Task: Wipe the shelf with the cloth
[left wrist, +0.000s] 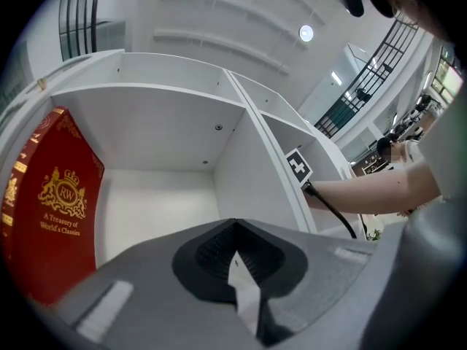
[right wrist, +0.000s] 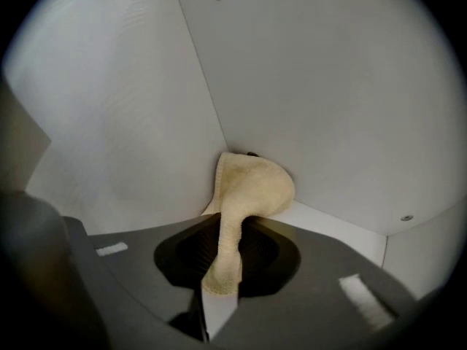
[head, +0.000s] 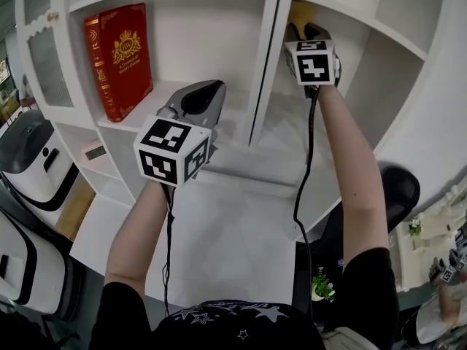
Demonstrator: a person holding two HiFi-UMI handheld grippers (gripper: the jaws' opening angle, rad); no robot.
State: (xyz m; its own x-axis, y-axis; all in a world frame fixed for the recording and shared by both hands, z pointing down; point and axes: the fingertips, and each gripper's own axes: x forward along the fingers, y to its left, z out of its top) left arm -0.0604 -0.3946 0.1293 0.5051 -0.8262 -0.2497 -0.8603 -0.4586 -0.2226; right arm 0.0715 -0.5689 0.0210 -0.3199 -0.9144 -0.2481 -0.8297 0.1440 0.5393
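A: What is closest to the head camera?

B: The person's dark shirt (head: 219, 319) with a star print, at the bottom edge. From it two bare forearms go out toward a white shelf (head: 211, 42).

A: Tell me about the left hand-held gripper (head: 201, 97).

B: It is in front of the left compartment, with its marker cube (head: 174, 152) turned to the camera. In its own view the left hand-held gripper (left wrist: 235, 257) has both jaws pressed together and nothing between them. It touches nothing.

A: And what stands in that compartment?

B: A red book (head: 119, 57) with gold print. It stands on its end at the left side and leans a little. The left gripper view shows the red book (left wrist: 47, 210) as well, near the side wall.

A: Where is the cloth (head: 300, 9)?

B: In the right compartment, on the other side of the white divider (head: 266, 57). The right hand-held gripper (head: 310, 31) reaches deep inside. In its own view the right hand-held gripper (right wrist: 219, 257) is clamped on a strip of the pale yellow cloth (right wrist: 252, 184). The free part is bunched in the back corner, where the two walls meet the shelf board.

A: Anything more?

B: A black cable (head: 303, 173) hangs from the right hand-held gripper along the forearm. Below the compartments a broad white worktop (head: 219, 232) runs toward the person.
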